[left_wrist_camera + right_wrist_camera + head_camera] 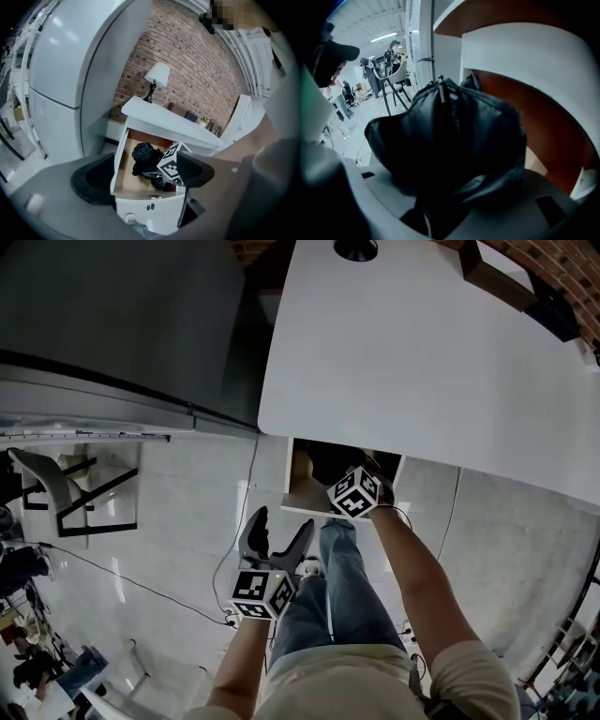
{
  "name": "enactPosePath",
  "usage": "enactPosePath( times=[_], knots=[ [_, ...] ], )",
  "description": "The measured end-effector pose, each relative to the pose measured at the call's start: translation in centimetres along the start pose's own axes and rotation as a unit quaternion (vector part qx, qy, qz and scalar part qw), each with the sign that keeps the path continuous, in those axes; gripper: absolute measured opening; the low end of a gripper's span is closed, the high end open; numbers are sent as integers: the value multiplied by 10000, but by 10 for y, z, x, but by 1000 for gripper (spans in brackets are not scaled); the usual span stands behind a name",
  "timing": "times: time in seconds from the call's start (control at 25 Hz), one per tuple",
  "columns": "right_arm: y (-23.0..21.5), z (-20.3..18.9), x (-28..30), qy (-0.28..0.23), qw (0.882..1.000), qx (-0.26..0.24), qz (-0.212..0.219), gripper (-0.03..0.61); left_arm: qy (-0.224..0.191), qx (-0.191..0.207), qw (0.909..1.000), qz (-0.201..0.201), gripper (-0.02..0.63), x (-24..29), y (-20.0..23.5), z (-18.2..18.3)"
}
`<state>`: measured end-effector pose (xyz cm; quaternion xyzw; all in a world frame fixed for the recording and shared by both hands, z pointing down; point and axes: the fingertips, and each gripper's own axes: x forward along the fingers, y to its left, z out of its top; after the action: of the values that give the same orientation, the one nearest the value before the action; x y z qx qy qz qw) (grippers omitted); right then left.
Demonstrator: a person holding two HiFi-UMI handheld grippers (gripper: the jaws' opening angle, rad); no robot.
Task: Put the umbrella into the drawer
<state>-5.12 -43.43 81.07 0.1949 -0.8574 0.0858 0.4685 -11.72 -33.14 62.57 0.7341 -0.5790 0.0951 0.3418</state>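
Your right gripper (458, 198) clamps the black umbrella (449, 133) inside the open drawer (121, 165), toward its right side; fabric hides the jaw tips. Your left gripper (278, 532) hangs open and empty before the drawer front.

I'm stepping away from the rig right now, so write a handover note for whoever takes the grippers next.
Left gripper: jaws open, nothing between them, hovering in front of the open drawer.
Right gripper: jaws closed on the black umbrella, reaching down into the drawer.
Umbrella: a folded bundle inside the drawer's walls. Whether it rests on the drawer floor cannot be told.
Done: drawer open, umbrella brought into it.
Left: open the right jaws to release the umbrella and draw that gripper out. The left gripper looks well placed to push the drawer shut afterwards, if wanted.
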Motion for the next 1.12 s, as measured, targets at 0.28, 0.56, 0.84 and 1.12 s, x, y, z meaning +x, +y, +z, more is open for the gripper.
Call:
enactPosePath(
  times=[0.28, 0.56, 0.84, 1.12],
  knots=[
    [-9, -10, 32, 193, 9996, 135, 146, 252, 129, -77, 9999, 1, 399, 12, 3, -15],
    [-15, -15, 54, 420, 9982, 363, 210, 262, 159, -142, 9998, -38, 399, 23, 6, -21],
    [-5, -12, 56, 303, 9979, 507, 260, 325, 172, -200, 9996, -57, 399, 25, 15, -22],
    [-1, -13, 36, 281, 9972, 685, 122, 331, 163, -126, 9997, -145, 399, 16, 11, -19]
  ],
)
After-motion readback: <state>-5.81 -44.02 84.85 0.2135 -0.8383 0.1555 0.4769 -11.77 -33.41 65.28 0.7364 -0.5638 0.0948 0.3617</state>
